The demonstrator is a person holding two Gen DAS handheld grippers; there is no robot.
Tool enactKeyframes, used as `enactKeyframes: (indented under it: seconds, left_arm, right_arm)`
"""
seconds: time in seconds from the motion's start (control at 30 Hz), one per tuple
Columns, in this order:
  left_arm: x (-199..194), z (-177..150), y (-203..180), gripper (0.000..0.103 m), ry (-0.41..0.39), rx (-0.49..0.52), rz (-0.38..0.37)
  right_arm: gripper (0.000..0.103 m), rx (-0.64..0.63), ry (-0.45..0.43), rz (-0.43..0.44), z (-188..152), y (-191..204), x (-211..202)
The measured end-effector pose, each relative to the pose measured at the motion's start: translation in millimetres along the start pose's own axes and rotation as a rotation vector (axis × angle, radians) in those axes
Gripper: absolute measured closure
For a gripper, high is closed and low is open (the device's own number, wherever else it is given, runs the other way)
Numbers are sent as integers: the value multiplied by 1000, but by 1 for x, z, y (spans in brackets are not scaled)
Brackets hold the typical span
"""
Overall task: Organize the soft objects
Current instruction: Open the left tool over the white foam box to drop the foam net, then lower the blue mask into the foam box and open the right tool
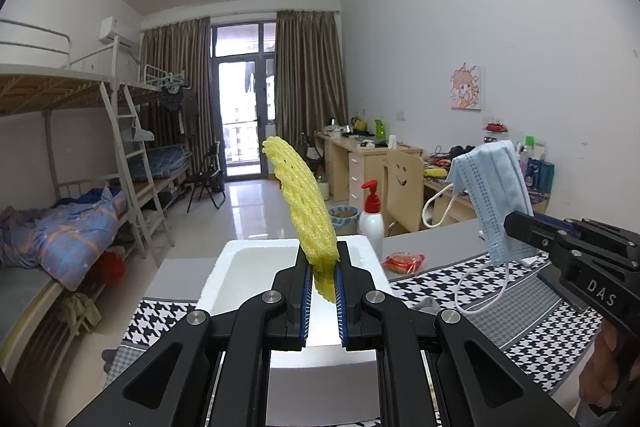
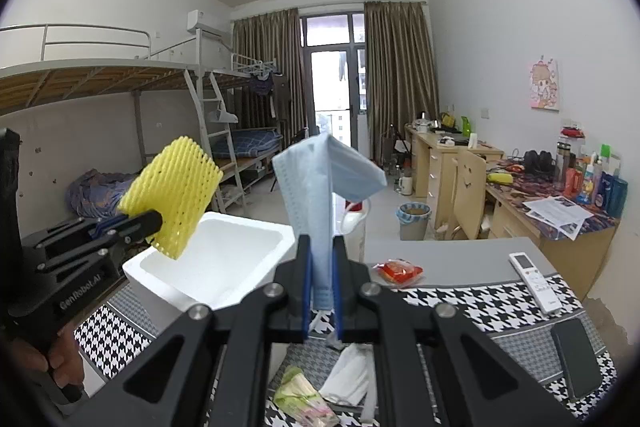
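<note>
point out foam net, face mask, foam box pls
yellow foam net (image 1: pixel 308 203), left wrist view, middle of the mesh above the pads.
blue face mask (image 2: pixel 316 195), right wrist view, pleated panel above the pads.
white foam box (image 2: pixel 276 233), right wrist view, far right rim.

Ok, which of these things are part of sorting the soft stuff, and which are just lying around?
In the job:
left claw shut on foam net
right claw shut on mask
white box

Lying about:
remote
phone
red packet
pump bottle
</note>
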State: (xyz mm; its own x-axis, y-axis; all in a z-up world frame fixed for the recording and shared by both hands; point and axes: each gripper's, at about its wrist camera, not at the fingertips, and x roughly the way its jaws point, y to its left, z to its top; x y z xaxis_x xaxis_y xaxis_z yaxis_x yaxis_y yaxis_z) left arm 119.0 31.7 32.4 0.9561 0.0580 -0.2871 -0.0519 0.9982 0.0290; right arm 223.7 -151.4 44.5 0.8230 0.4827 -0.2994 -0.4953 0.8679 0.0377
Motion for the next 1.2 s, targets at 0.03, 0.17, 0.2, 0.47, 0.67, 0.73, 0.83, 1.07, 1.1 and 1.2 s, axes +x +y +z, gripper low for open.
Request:
enactKeyframes:
  seconds: [0.03,0.17,0.2,0.47,0.67,0.73,0.83,1.07,1.1,1.2]
  left_arm:
    - [2,0,2,92,2,-2,2]
    - [7,-3,7,92,16,-4,23]
    - [8,-4,7,92,23,-7,24]
    - [25,-8,17,92,62,-24,44]
    - [34,-10,22,80,95,-22,47]
    - [36,-11,24,40,99,-26,51]
    - [32,-12,27,18,82,-31,60]
    - [19,-13,29,1,28,-33,74]
    - [17,-13,31,1,26,-33,79]
    - [15,-12,35,1,18,-33,95]
  right_arm:
    - [91,-2,1,3,0,1,1]
    - [91,-12,7,14,1,7,6]
    - [91,-15,9,17,1,9,7]
    - [91,-25,16,24,2,12,15]
    - [91,-32,17,21,4,17,18]
    - [91,-31,18,21,4,17,19]
    - [91,-32,18,20,5,18,20]
    - [91,-41,24,32,9,24,27]
    - [91,-42,22,34,10,25,28]
    - [91,-49,18,41,12,28,29]
